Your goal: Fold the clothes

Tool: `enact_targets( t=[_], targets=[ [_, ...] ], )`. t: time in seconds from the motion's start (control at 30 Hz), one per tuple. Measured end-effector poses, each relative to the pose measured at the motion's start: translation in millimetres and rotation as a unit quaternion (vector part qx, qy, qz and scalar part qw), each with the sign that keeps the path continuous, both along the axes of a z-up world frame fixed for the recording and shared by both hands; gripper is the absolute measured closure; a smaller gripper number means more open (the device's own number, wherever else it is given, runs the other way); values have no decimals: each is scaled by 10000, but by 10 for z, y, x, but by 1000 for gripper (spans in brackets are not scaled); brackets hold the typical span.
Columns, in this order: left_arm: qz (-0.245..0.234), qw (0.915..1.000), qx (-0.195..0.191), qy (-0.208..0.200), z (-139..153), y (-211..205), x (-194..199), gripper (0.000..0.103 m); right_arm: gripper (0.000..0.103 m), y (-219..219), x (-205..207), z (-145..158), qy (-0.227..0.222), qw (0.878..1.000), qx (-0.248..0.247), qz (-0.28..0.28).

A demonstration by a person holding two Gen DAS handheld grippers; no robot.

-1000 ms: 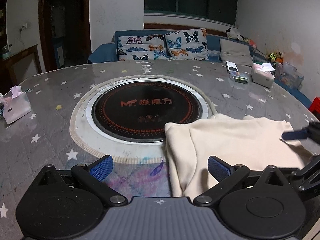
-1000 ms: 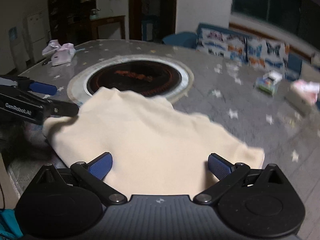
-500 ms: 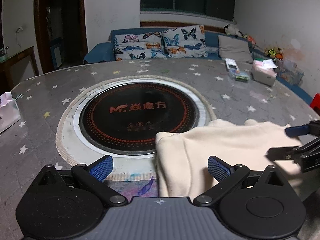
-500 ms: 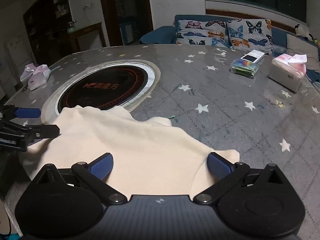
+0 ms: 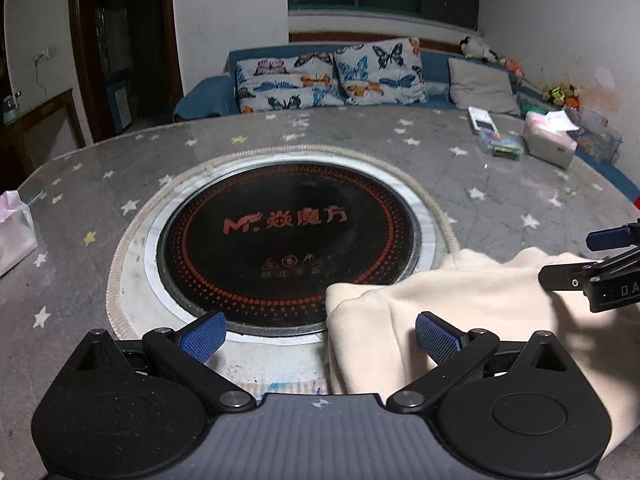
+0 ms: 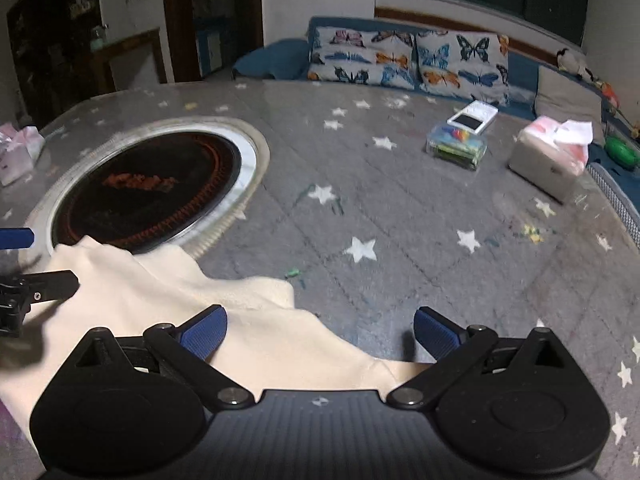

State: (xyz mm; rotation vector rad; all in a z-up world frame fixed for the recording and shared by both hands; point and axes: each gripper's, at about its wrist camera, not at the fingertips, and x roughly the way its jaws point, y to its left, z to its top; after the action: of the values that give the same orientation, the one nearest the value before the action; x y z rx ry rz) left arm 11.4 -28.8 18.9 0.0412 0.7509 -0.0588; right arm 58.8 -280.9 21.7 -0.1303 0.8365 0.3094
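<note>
Between the blue pads of the left gripper (image 5: pixel 320 334), which stand wide apart and hold nothing, lies the near left corner of the cream garment (image 5: pixel 472 304). The right gripper (image 6: pixel 320 332) is spread just as wide, also empty, with the cloth's ragged right edge passing under its left pad.

The garment rests on the near part of the round table (image 6: pixel 400 200), its far edge lapping onto the rim of the black induction plate (image 5: pixel 288 236) set into the tabletop. It looks like a soft, fleecy knit: light, limp, likely to sag and drag rather than hold a shape, and not slippery on the patterned table cover. A doubled edge shows at its left side in the left wrist view, so it may already carry one fold, though the view is too cramped to be sure. Good places to pinch would be the corners or the hem edges, taken through all layers at once.

Further out, a tissue box (image 6: pixel 548 164), a clear box of coloured bits (image 6: pixel 456 146) and a white device (image 6: pixel 474 116) sit well apart at the far right, and a pink bag (image 5: pixel 14 232) at the far left. None of them crowds the cloth; only the plate's rim lies under it.
</note>
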Motion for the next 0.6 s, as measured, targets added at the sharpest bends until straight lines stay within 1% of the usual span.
enact_targets(
  t=[0.1,0.23,0.5,0.6],
  targets=[
    [0,10000,-15,64,-30,9,20,1,2,-7,-2,7,-8,10000,-14,-1],
    [2,10000,-32,83,-38,20,29,0,2,45,-112,111,-216,9996,-110,130],
    [19,10000,-31,81,-45,28,32,0,2,305,-550,218,-424,9951,-69,885],
    [38,10000,-37,78,-47,34,26,0,2,416,-723,213,-476,9923,-59,1145]
  ],
)
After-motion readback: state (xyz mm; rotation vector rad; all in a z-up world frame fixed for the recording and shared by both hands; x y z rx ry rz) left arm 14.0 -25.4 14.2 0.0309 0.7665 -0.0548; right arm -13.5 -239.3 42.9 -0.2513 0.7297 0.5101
